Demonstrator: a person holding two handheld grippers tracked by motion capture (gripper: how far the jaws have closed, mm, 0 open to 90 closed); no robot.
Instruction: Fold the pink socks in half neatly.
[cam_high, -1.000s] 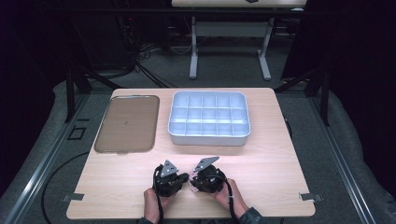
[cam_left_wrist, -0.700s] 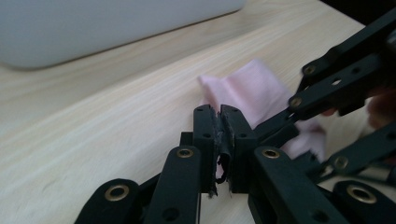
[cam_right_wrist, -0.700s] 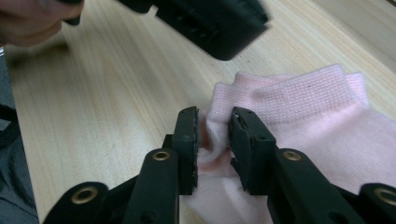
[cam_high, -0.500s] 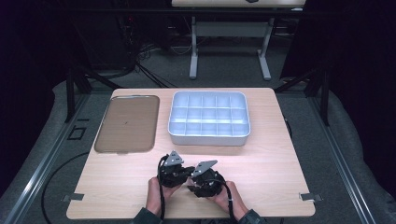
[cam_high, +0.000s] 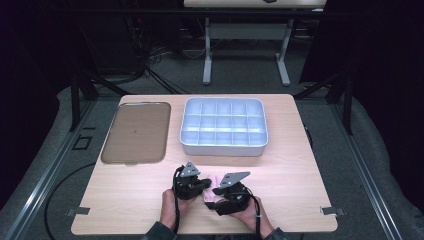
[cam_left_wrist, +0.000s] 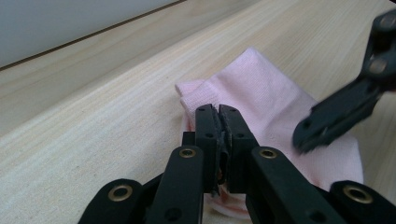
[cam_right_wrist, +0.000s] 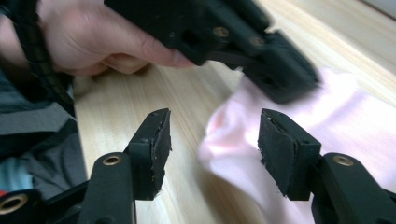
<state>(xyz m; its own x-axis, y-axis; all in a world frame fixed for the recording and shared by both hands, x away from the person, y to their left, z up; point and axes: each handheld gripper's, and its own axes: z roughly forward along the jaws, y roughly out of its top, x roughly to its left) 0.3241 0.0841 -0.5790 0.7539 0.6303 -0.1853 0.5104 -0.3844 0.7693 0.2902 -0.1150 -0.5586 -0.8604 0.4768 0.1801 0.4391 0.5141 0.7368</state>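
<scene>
A small pink cloth (cam_high: 212, 180) lies on the wooden table (cam_high: 300, 200) near its front edge, between my two grippers. My left gripper (cam_left_wrist: 218, 112) is shut, with a fold of the pink cloth (cam_left_wrist: 261, 93) pinched between its pads. In the right gripper view the same left gripper (cam_right_wrist: 280, 88) sits on top of the pink cloth (cam_right_wrist: 355, 130). My right gripper (cam_right_wrist: 212, 135) stands open; its jaws have just been opening, and the cloth's edge lies between and beyond them without either pad pressing on it. A person's hands hold both grippers.
A grey tray (cam_high: 223, 146) with several empty compartments stands at the back middle of the table. A flat brown tray (cam_high: 136, 131) lies to its left. The table's front edge runs just below the hands. Dark floor and table legs lie beyond.
The right gripper's jaws have spread apart and it has shifted to the right. The pink cloth now shows between the two grippers. The left gripper stays shut.
</scene>
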